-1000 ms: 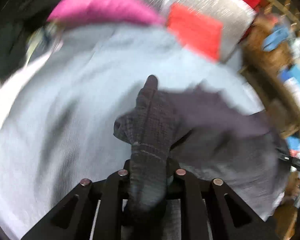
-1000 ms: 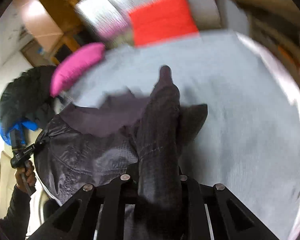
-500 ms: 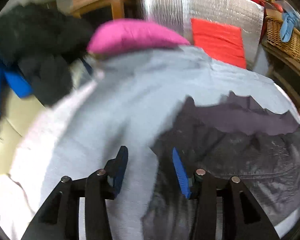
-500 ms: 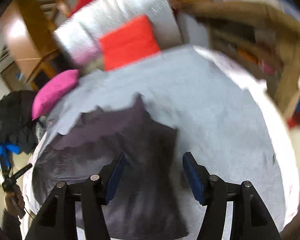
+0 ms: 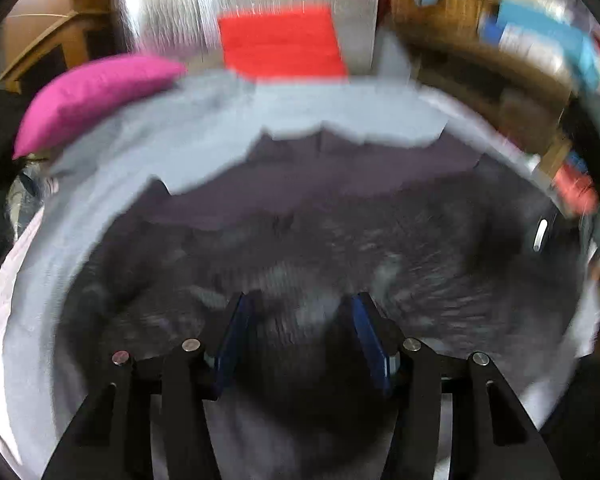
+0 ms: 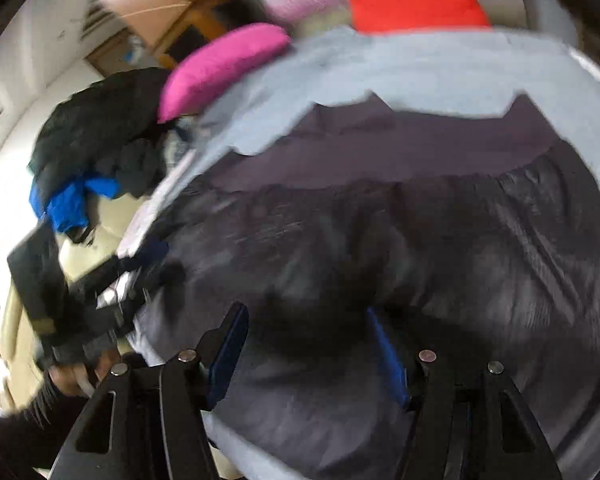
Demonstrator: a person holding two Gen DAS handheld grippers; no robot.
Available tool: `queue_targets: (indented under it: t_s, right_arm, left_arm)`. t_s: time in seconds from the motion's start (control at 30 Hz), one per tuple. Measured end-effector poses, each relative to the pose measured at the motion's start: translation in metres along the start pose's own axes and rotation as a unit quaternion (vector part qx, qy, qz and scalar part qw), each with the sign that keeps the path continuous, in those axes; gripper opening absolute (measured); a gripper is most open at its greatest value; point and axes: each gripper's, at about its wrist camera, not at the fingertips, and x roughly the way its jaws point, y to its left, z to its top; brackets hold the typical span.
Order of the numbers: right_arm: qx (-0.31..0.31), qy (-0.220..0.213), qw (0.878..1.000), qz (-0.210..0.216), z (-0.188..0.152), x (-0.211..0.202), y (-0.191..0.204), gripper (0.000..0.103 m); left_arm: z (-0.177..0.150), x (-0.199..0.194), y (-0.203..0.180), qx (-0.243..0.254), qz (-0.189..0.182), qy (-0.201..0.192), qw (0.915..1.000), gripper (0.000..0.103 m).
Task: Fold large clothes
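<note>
A large dark grey garment (image 5: 340, 248) with a purple inner band along its far edge lies spread on the grey bed sheet (image 5: 220, 128). My left gripper (image 5: 300, 304) hovers over its near part. Its jaws are opening, and only the flat cloth lies below the blue pads. In the right wrist view the same garment (image 6: 380, 240) fills the middle. My right gripper (image 6: 306, 316) stands open above its near edge and pinches no cloth. At the left of that view a hand (image 6: 76, 376) holds the other gripper by the garment's left side.
A pink pillow (image 5: 92, 96) and a red cushion (image 5: 280, 40) lie at the bed's far end against a silver panel. A heap of dark and blue clothes (image 6: 100, 140) sits off the bed's left side. Blurred wooden shelves (image 5: 520, 40) line the right.
Both grippers were shut on bunched folds of the dark garment a second ago. They have let go and opened. The cloth now lies flat, and both hands have swung sideways over it.
</note>
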Motion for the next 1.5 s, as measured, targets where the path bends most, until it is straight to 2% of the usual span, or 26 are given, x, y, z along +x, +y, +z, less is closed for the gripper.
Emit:
queue_targets:
  t_s: [0.1, 0.13, 0.17, 0.2, 0.27, 0.33, 0.37, 0.4, 0.47, 0.5, 0.53, 0.57, 0.63, 0.73, 0.8, 0.87, 0.93, 1.0, 1.03, 1.17, 1.23, 1.33, 1.43, 1.5]
  right_arm:
    - [0.079, -0.011, 0.997, 0.005, 0.028, 0.006, -0.047, 0.064]
    - [0.110, -0.010, 0.994, 0.012, 0.037, 0.008, -0.064, 0.062]
    - [0.127, -0.017, 0.992, 0.003, 0.042, 0.007, -0.075, 0.062]
    - [0.134, -0.024, 0.991, -0.009, 0.046, 0.006, -0.084, 0.060]
    - [0.152, -0.032, 0.988, -0.011, 0.050, 0.005, -0.103, 0.050]
    - [0.170, -0.032, 0.985, -0.006, 0.051, 0.004, -0.115, 0.037]
    - [0.172, -0.037, 0.984, -0.006, 0.050, 0.003, -0.116, 0.037]
    - [0.176, -0.041, 0.984, -0.007, 0.048, 0.001, -0.114, 0.038]
    - [0.172, -0.054, 0.983, -0.025, 0.042, -0.011, -0.102, 0.050]
    - [0.160, -0.068, 0.984, -0.030, 0.037, -0.023, -0.093, 0.061]
    - [0.150, -0.080, 0.985, -0.032, 0.032, -0.034, -0.088, 0.069]
    - [0.138, -0.092, 0.986, -0.032, 0.025, -0.045, -0.078, 0.071]
    - [0.119, -0.102, 0.987, -0.036, 0.011, -0.057, -0.060, 0.072]
    - [0.089, -0.106, 0.989, -0.047, -0.030, -0.074, -0.041, 0.072]
    - [0.074, -0.105, 0.990, -0.050, -0.052, -0.076, -0.035, 0.072]
    - [0.068, -0.108, 0.989, -0.072, -0.068, -0.073, -0.040, 0.072]
    - [0.091, -0.113, 0.987, -0.073, -0.074, -0.063, -0.061, 0.071]
    - [0.113, -0.134, 0.981, -0.079, -0.073, -0.066, -0.075, 0.071]
    - [0.130, -0.142, 0.979, -0.072, -0.072, -0.068, -0.083, 0.071]
    - [0.195, -0.159, 0.967, -0.031, -0.076, -0.074, -0.105, 0.071]
    - [0.204, -0.154, 0.966, -0.042, -0.076, -0.079, -0.103, 0.071]
    - [0.178, -0.155, 0.970, -0.062, -0.070, -0.092, -0.079, 0.072]
    - [0.128, -0.159, 0.976, -0.075, -0.060, -0.098, -0.049, 0.072]
    - [0.110, -0.145, 0.981, -0.060, -0.052, -0.089, -0.030, 0.072]
  left_arm:
    - [0.011, 0.021, 0.014, -0.020, 0.022, 0.014, 0.9995, 0.058]
    - [0.014, 0.028, 0.026, -0.041, 0.018, 0.023, 0.9987, 0.059]
    - [0.017, 0.032, 0.035, -0.059, 0.015, 0.028, 0.9977, 0.059]
    - [0.020, 0.038, 0.050, -0.080, 0.031, 0.034, 0.9957, 0.059]
    - [0.020, 0.048, 0.069, -0.106, 0.036, 0.047, 0.9926, 0.058]
    - [0.022, 0.049, 0.080, -0.125, 0.020, 0.050, 0.9907, 0.058]
    - [0.023, 0.047, 0.081, -0.123, 0.022, 0.051, 0.9909, 0.058]
    - [0.023, 0.044, 0.082, -0.121, 0.025, 0.051, 0.9910, 0.058]
    - [0.020, 0.025, 0.090, -0.136, 0.028, 0.038, 0.9896, 0.058]
    - [0.017, 0.018, 0.091, -0.143, 0.025, 0.030, 0.9890, 0.058]
    - [0.012, 0.005, 0.096, -0.151, 0.020, 0.018, 0.9882, 0.058]
    - [0.005, -0.008, 0.101, -0.153, 0.024, 0.006, 0.9879, 0.058]
    - [-0.007, -0.023, 0.105, -0.154, 0.041, -0.011, 0.9872, 0.059]
    - [-0.031, -0.041, 0.121, -0.158, 0.063, -0.030, 0.9850, 0.062]
    - [-0.048, -0.042, 0.117, -0.144, 0.089, -0.026, 0.9852, 0.062]
    - [-0.054, -0.030, 0.116, -0.135, 0.102, -0.005, 0.9856, 0.063]
    - [-0.056, -0.022, 0.120, -0.139, 0.120, -0.007, 0.9829, 0.065]
    - [-0.056, -0.012, 0.126, -0.151, 0.116, -0.002, 0.9817, 0.066]
    - [-0.057, -0.010, 0.131, -0.165, 0.110, -0.002, 0.9802, 0.066]
    - [-0.054, -0.017, 0.133, -0.168, 0.112, 0.001, 0.9794, 0.066]
    - [-0.054, -0.029, 0.132, -0.169, 0.120, -0.005, 0.9783, 0.066]
    - [-0.046, -0.051, 0.116, -0.157, 0.112, -0.031, 0.9807, 0.066]
    - [-0.033, -0.066, 0.078, -0.121, 0.092, -0.056, 0.9867, 0.066]
    - [-0.029, -0.067, 0.049, -0.101, 0.068, -0.063, 0.9905, 0.066]
